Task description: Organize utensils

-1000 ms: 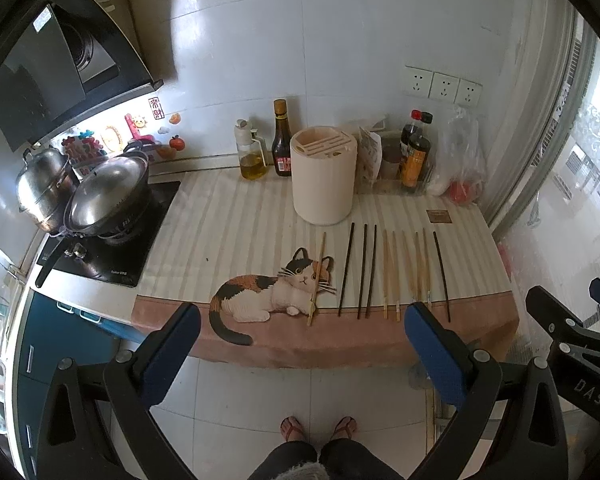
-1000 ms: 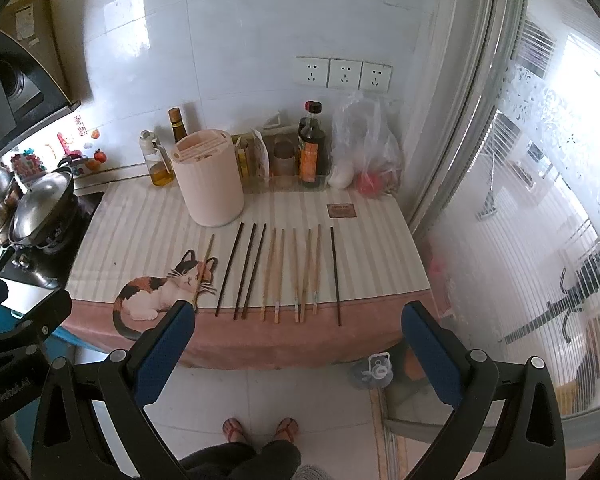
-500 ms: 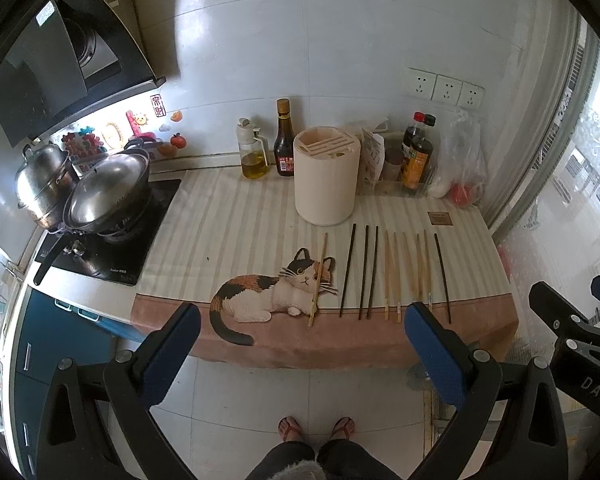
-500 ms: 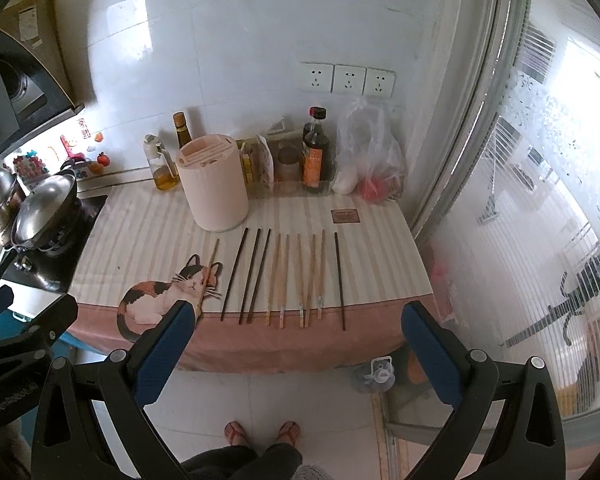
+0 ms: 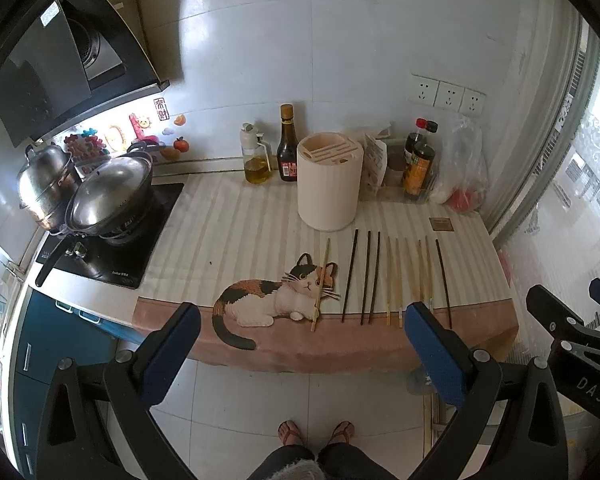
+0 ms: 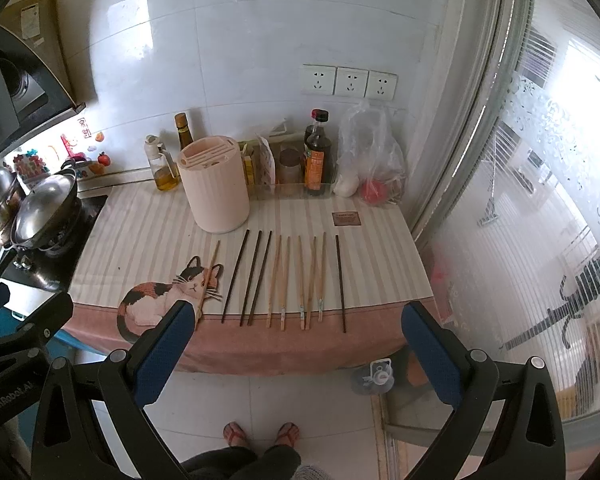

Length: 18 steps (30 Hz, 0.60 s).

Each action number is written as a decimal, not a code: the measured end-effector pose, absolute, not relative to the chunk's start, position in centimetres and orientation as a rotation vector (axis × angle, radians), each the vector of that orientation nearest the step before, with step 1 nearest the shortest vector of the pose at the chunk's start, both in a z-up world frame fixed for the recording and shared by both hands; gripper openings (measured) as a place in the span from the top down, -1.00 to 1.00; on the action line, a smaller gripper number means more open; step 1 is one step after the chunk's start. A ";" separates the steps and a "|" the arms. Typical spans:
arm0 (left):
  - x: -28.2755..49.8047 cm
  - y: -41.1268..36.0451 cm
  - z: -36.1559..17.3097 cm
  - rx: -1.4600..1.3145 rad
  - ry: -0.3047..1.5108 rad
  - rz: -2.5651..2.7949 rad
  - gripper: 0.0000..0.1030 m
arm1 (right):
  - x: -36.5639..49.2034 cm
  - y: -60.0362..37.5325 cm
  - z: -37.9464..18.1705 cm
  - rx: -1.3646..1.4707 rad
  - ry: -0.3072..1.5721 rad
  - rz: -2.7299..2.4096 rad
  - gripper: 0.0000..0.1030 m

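Several chopsticks lie side by side on the striped cat-print cloth: dark ones and wooden ones, one wooden chopstick apart over the cat's face. They also show in the right wrist view. Behind them stands a cream slotted utensil holder, also in the right wrist view. My left gripper is open and empty, held back from the counter's front edge above the floor. My right gripper is open and empty, likewise in front of the counter.
Sauce and oil bottles, packets and a plastic bag line the back wall. Steel pots sit on the stove at left. A window wall bounds the right. The person's feet stand on the tiled floor.
Both views have shifted slightly, as both grippers rose or drew back a little. Both stay open. Nothing on the counter has moved.
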State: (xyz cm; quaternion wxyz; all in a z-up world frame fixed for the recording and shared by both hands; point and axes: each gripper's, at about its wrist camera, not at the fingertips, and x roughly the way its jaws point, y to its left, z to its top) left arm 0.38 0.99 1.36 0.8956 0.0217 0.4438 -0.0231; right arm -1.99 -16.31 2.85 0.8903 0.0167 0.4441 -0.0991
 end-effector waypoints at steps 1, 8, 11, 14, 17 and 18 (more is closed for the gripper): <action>0.3 1.0 1.5 0.044 0.917 -0.049 -1.00 | -2.0 -16.3 2.9 0.034 0.922 -0.206 -1.00; 0.5 0.9 1.8 0.045 0.910 -0.051 -1.00 | -1.9 -16.2 3.0 0.031 0.922 -0.206 -1.00; 0.4 0.9 1.9 0.045 0.909 -0.052 -1.00 | -1.9 -16.2 3.0 0.033 0.921 -0.206 -1.00; 0.5 0.8 2.0 0.043 0.907 -0.052 -1.00 | -1.9 -16.2 3.0 0.033 0.920 -0.206 -1.00; 0.5 0.7 2.1 0.045 0.905 -0.051 -1.00 | -1.9 -16.2 3.1 0.032 0.919 -0.207 -1.00; 0.5 0.6 2.2 0.045 0.903 -0.051 -1.00 | -1.7 -16.3 3.1 0.031 0.919 -0.206 -1.00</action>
